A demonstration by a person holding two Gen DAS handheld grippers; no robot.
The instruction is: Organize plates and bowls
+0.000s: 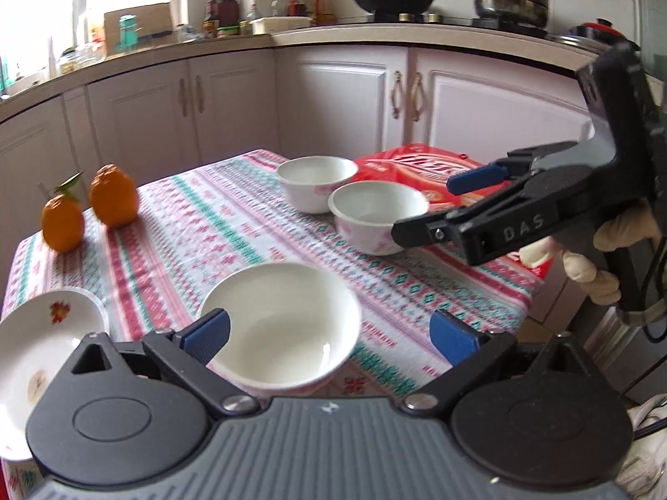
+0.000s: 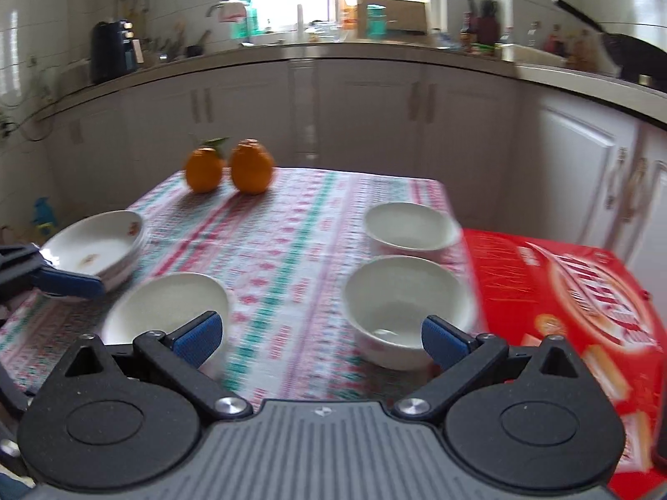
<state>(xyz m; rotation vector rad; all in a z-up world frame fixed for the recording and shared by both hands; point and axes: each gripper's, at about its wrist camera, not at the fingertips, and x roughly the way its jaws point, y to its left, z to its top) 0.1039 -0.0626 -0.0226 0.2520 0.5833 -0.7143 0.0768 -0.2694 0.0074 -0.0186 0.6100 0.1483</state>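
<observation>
Three bowls (image 2: 406, 306), stacked plates (image 2: 98, 250), two oranges (image 2: 227, 166) on your bench (image 2: 287, 250)
Both hand-held grippers, left (image 1: 329, 335) and right (image 2: 321, 337), gape empty; red box (image 2: 562, 304) flanks the bowls

Black hand-held gripper (image 1: 329, 335) with blue ribbed pads, silver screws, "DAS" lettering; seemingly cream-gloved hand (image 1: 600, 250).

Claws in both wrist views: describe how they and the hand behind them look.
Each claw, left claw and right claw, has black hinged arms, blue ribbed pads, round black housings and a grey ribbed body. From the left wrist view, the right claw's side reads "DAS", a black cable trails below, and the hand wears a pale glove.
</observation>
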